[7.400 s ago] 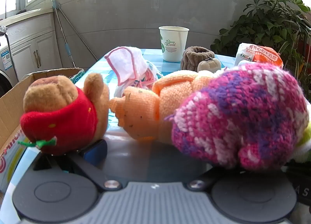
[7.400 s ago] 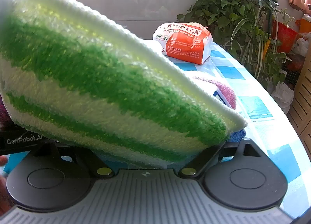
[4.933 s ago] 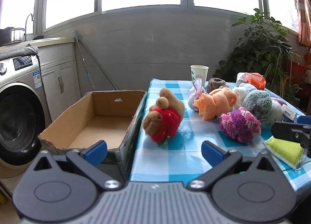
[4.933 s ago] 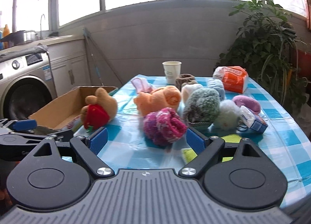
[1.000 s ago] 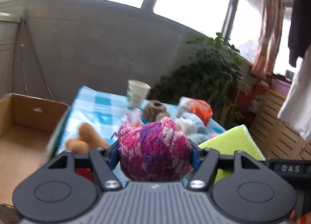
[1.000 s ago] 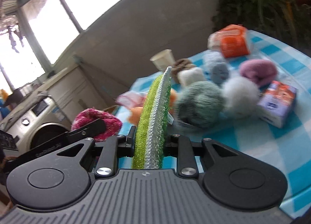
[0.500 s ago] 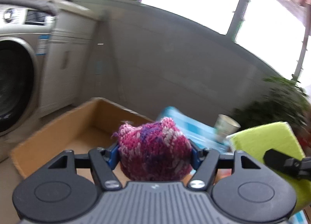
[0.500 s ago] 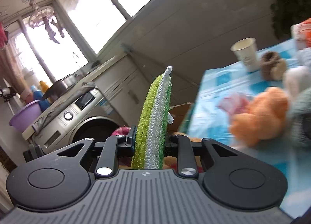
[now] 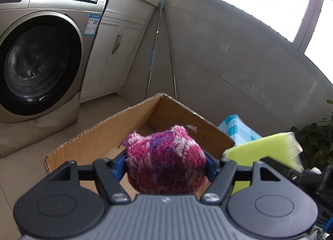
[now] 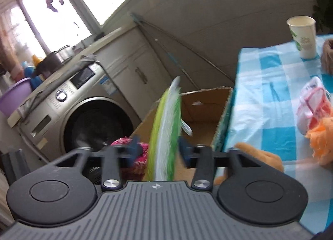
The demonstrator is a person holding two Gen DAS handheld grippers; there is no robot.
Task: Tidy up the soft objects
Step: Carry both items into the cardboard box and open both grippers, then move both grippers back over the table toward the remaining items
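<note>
Now both my grippers (image 9: 166, 166) (image 10: 159, 149) are opening over the cardboard box (image 9: 100, 136) — knitted ball (image 9: 166, 163) still pinched, green pad (image 10: 165, 133) freed — both light, squashy, mid-body holds.

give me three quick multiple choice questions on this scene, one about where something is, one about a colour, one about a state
1. Where is the cardboard box?
A. on the checked table
B. on the floor beside the table, ahead of both grippers
C. on top of the washing machine

2. What colour is the knitted ball in the left gripper?
A. pink and purple
B. plain orange
C. grey

3. How does the green and white cloth stand in the right gripper?
A. clamped tight by both pads
B. between pads that stand clear of it
C. lying flat on the table

Answers: 1 B, the box sits low against the edge of the blue checked tablecloth, near the washing machine. 2 A, its yarn is pink with purple and pale patches. 3 B, the jaws are opening and gaps show on both sides of the cloth.
</note>
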